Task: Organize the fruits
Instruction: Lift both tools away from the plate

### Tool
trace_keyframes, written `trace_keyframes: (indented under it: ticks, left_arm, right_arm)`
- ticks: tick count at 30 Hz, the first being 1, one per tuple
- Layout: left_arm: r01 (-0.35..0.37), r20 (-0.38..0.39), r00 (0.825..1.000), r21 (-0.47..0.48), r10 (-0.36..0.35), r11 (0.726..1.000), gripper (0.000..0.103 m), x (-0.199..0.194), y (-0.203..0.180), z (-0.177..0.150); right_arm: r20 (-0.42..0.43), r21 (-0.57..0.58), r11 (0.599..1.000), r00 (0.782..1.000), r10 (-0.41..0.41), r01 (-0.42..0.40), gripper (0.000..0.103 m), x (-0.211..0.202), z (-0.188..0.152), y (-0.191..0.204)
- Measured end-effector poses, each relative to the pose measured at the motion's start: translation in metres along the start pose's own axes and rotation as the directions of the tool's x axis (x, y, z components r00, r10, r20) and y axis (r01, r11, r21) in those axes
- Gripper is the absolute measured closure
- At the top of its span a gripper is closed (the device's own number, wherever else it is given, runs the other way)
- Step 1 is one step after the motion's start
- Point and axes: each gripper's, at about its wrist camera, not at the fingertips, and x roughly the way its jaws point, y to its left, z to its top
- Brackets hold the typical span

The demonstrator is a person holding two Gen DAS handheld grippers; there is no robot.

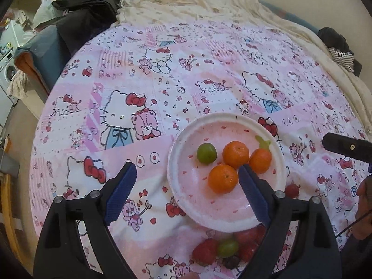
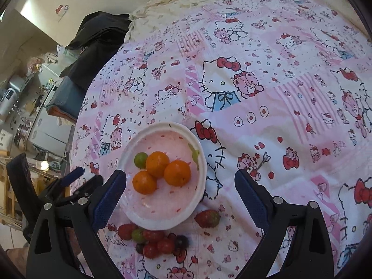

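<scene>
A white paper plate (image 1: 186,137) (image 2: 197,190) lies on a pink cartoon-print bed cover. On it sit three oranges (image 1: 235,154) (image 2: 177,172) and a green fruit (image 1: 206,153) (image 2: 140,160). In front of the plate lies a pile of strawberries (image 1: 205,251) (image 2: 126,231), green grapes (image 1: 227,247) and dark grapes (image 2: 181,241). One strawberry (image 2: 207,218) lies apart at the plate's near right. My left gripper (image 1: 187,174) is open and empty above the plate's left rim. My right gripper (image 2: 180,181) is open and empty over the plate.
The pink cover (image 1: 162,93) (image 2: 279,116) spreads over the bed, with a cream blanket (image 1: 209,2) at the back. Dark clothes (image 1: 86,11) lie at the back left. The other gripper shows at the edge of each view (image 1: 344,147) (image 2: 69,181).
</scene>
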Motion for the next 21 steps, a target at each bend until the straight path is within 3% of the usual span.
trace_keyframes:
  ticks: [21]
  left_arm:
    - [0.015,0.08,0.997,-0.064,-0.009,0.998,0.015,-0.071,0.011,-0.034]
  right_arm:
    - [0.058,-0.023,0.999,0.998,-0.023,0.024,0.006,-0.053,-0.053,0.012]
